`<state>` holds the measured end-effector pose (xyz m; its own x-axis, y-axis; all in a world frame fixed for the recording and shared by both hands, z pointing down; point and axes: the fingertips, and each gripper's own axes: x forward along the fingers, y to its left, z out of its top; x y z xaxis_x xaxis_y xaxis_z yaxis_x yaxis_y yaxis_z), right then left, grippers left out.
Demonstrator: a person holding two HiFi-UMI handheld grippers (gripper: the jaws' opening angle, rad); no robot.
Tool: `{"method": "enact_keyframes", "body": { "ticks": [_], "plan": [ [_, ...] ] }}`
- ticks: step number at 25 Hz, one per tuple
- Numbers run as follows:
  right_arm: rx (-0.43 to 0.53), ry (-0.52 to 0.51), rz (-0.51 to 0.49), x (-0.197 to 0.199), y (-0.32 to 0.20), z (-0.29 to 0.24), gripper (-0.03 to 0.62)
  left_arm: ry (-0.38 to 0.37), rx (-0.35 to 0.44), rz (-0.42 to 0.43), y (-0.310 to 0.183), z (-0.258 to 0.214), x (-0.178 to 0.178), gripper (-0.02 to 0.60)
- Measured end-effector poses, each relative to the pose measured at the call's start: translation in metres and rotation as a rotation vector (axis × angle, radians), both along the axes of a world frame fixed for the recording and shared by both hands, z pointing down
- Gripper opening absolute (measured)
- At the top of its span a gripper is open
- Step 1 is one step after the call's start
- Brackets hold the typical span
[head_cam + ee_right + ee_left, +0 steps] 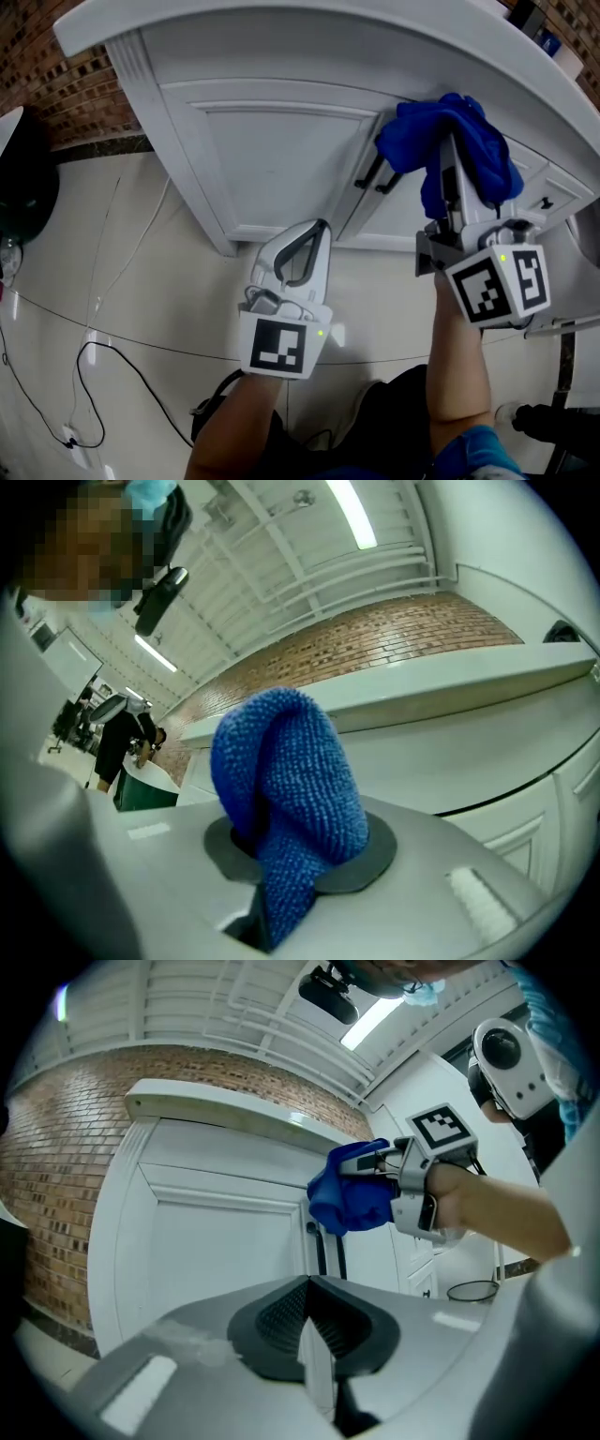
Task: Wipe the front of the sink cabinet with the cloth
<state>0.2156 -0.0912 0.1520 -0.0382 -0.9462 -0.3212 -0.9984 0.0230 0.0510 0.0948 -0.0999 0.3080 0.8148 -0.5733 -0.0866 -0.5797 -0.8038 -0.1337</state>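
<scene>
A bunched blue cloth [457,141] is clamped in my right gripper [448,159], pressed near the top of the white sink cabinet's right door [427,211], beside the black door handles [375,176]. In the right gripper view the cloth [286,803] fills the jaws and hides the fingertips. In the left gripper view the cloth [352,1194] sits against the cabinet [216,1241]. My left gripper [314,234] hangs lower, in front of the left door's [277,159] bottom edge, jaws together with nothing between them [309,1321].
The white countertop [309,37] overhangs the cabinet. A brick wall [56,84] stands to the left. Black cables [94,375] trail over the pale tiled floor. A dark round object [23,178] sits at far left. A drawer [553,197] lies right of the doors.
</scene>
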Motion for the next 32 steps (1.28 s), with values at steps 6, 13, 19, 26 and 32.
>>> {"method": "enact_keyframes", "body": {
  "ticks": [6, 13, 19, 26, 32],
  "plan": [
    [-0.063, 0.007, 0.061, 0.000, -0.018, 0.003, 0.063, 0.028, -0.045, 0.001, -0.003, 0.001, -0.014, 0.002],
    [-0.171, 0.030, 0.138, -0.010, -0.018, 0.053, 0.064, 0.024, -0.089, -0.025, -0.011, 0.007, -0.035, 0.002],
    [-0.241, 0.020, 0.160, -0.012, -0.012, 0.104, 0.064, 0.006, -0.113, -0.022, -0.008, 0.013, -0.036, 0.002],
    [-0.417, 0.055, 0.135, -0.016, -0.017, 0.178, 0.074, -0.009, -0.149, -0.020, -0.010, 0.022, -0.026, 0.002],
    [-0.596, 0.034, 0.120, -0.006, -0.027, 0.242, 0.074, -0.024, -0.149, -0.009, -0.008, 0.028, -0.011, 0.002]
  ]
}}
